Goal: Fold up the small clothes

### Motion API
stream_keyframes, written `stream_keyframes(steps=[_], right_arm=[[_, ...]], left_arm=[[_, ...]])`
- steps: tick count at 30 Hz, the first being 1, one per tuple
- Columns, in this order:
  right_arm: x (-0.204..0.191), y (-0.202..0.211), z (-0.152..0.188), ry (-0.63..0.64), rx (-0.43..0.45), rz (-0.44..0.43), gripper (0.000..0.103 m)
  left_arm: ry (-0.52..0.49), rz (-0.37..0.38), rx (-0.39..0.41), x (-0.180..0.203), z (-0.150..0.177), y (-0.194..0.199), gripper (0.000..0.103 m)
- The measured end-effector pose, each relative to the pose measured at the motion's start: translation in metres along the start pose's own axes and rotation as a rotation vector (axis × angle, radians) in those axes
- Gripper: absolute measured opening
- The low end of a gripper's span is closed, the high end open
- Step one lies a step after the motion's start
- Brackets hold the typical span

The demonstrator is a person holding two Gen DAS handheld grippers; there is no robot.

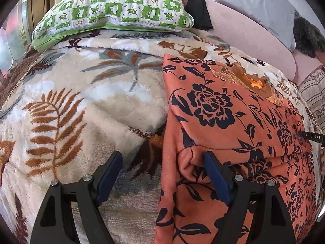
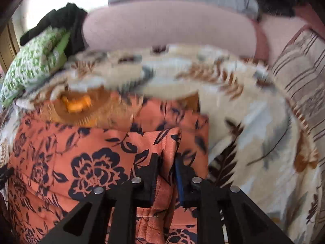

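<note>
On the bed, right of centre over a leaf-print blanket [image 1: 85, 101]: orange flowered garment [image 1: 233, 122], part folded. Right gripper [image 2: 166, 158] with fingers clamped on a raised fold at the near right edge. Left gripper [image 1: 162, 158] with fingers wide apart, straddling the near left edge, nothing pinched. Likely trouble: thin fold slipping from the pinch; one-sided pull skewing the fold; plush blanket dragging underneath, bunching everything.

Garment [image 1: 233, 122] on blanket [image 1: 81, 105]; pillow [image 1: 113, 10] behind.
</note>
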State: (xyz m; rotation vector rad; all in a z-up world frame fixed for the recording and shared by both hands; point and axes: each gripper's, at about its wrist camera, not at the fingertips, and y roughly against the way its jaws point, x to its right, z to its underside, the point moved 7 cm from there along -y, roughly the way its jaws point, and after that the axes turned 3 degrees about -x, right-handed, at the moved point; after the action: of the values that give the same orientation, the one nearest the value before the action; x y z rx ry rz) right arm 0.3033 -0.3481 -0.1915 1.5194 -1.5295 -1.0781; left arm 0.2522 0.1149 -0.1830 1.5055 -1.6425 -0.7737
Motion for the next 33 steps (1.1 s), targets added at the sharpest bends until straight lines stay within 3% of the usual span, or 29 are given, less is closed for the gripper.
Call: stream_keyframes(steps=[2, 3, 5, 6, 8, 11, 13, 14, 16, 21, 23, 27, 30, 33], right_arm=[[0.013, 0.018, 0.001, -0.097, 0.107, -0.061, 0.027], [0.020, 0.030, 0.001, -0.143, 0.143, -0.051, 0.032], [0.026, 0.063, 0.000, -0.175, 0.252, -0.045, 0.069], [0.021, 0.079, -0.001, -0.171, 0.299, -0.091, 0.071], [0.002, 0.096, 0.002, -0.149, 0.313, -0.238, 0.071], [-0.023, 0.078, 0.011, -0.166, 0.229, -0.502, 0.078], [-0.018, 0.026, 0.023, -0.243, 0.059, -0.484, 0.078], [-0.010, 0.008, 0.031, -0.300, 0.020, -0.494, 0.072], [-0.006, 0.032, 0.028, -0.327, 0.101, -0.506, 0.072], [-0.016, 0.118, 0.043, -0.201, 0.246, -0.512, 0.072], [-0.007, 0.143, 0.068, -0.192, 0.267, -0.495, 0.076], [0.010, 0.162, 0.133, -0.171, 0.191, -0.483, 0.079], [0.029, 0.174, 0.188, -0.145, 0.113, -0.431, 0.079], [0.043, 0.163, 0.241, -0.162, 0.017, -0.443, 0.079]], left_arm=[[0.002, -0.001, 0.002, 0.000, 0.000, 0.001, 0.083], [0.003, -0.005, 0.000, 0.000, 0.000, 0.000, 0.083], [0.000, -0.014, 0.001, 0.001, -0.001, 0.000, 0.083], [-0.003, -0.017, 0.002, 0.001, -0.001, 0.000, 0.083], [-0.005, -0.020, 0.001, 0.001, -0.002, -0.001, 0.083], [0.002, -0.011, 0.000, 0.001, -0.001, -0.001, 0.083], [0.007, 0.000, 0.005, 0.000, -0.001, -0.001, 0.083], [0.009, 0.007, 0.008, 0.000, 0.000, 0.000, 0.083], [0.013, 0.024, 0.010, -0.002, 0.002, 0.003, 0.083], [0.007, 0.063, 0.015, 0.002, 0.018, 0.042, 0.083], [-0.026, 0.099, 0.033, 0.008, 0.036, 0.071, 0.083], [-0.063, 0.164, 0.032, 0.011, 0.089, 0.121, 0.083], [-0.026, 0.200, -0.033, 0.005, 0.136, 0.134, 0.083], [0.026, 0.213, -0.125, -0.001, 0.181, 0.129, 0.083]])
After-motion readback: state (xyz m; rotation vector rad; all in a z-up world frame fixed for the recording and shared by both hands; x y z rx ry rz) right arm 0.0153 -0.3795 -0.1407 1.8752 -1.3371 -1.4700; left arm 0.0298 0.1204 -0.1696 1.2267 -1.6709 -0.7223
